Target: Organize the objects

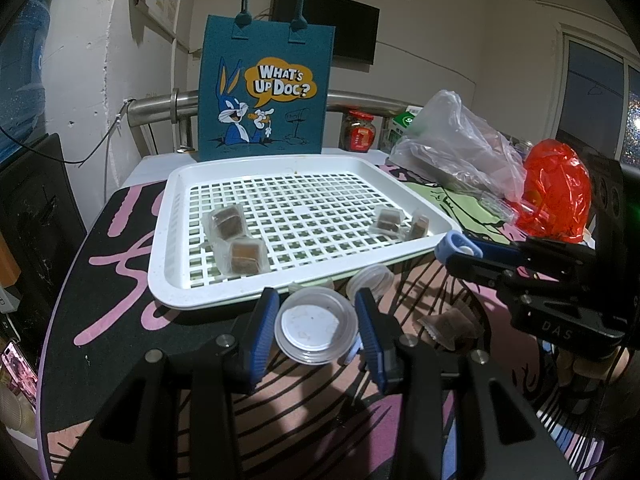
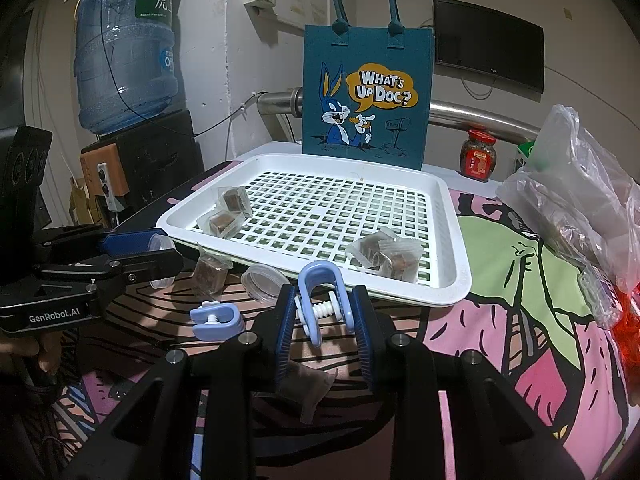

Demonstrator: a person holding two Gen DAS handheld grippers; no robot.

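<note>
1. Left gripper grasps a clear round container just before the white tray.
2. Right gripper clamps a blue clip (screw type) near the tray's front rim.

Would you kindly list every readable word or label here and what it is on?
"WHAT'S UP DOC?": blue tote bag.
"GenRobot.AI": left claw body.
"DAS": right claw body.
"TCL": wall screen, faint.
Water jug label: Chinese characters, partly hidden.
Red-lidded jar label: too small.
</note>
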